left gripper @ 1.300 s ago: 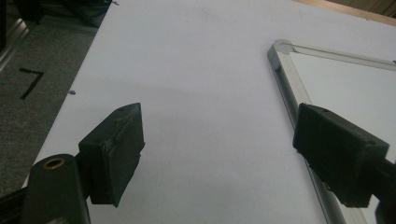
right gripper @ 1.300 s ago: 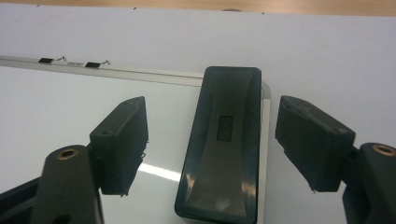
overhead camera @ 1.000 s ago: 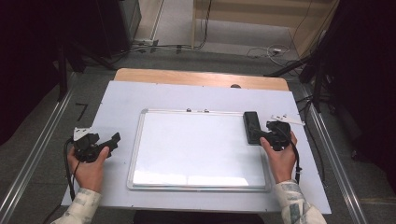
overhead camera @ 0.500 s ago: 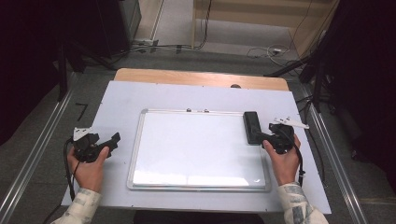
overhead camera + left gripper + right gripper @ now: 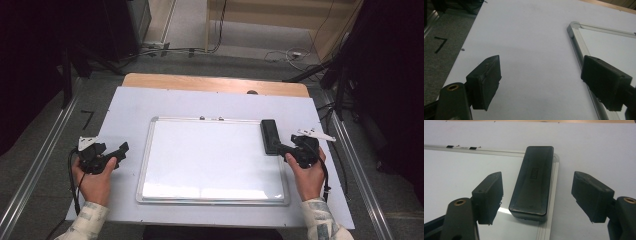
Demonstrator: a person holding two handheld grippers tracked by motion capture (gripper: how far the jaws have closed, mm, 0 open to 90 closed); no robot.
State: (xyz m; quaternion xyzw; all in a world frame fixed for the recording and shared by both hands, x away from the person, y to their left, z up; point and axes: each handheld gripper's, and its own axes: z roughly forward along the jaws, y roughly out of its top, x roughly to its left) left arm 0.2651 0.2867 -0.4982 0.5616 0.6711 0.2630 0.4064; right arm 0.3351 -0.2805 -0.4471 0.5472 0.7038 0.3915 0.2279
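Eraser point(image 5: 532, 180) lies on the whiteboard's point(image 5: 210, 157) far right corner, long axis running along the board's right edge, straight away from my right gripper point(image 5: 537, 200). Its jaws stand apart, just short of the eraser's near end. I judge the right the nearer; left gripper point(image 5: 541, 82), jaws apart, hangs off the board's left edge over the desk point(image 5: 135, 105).

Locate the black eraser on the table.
The eraser lies on the whiteboard's far right corner in the high view, just ahead of the open right gripper.
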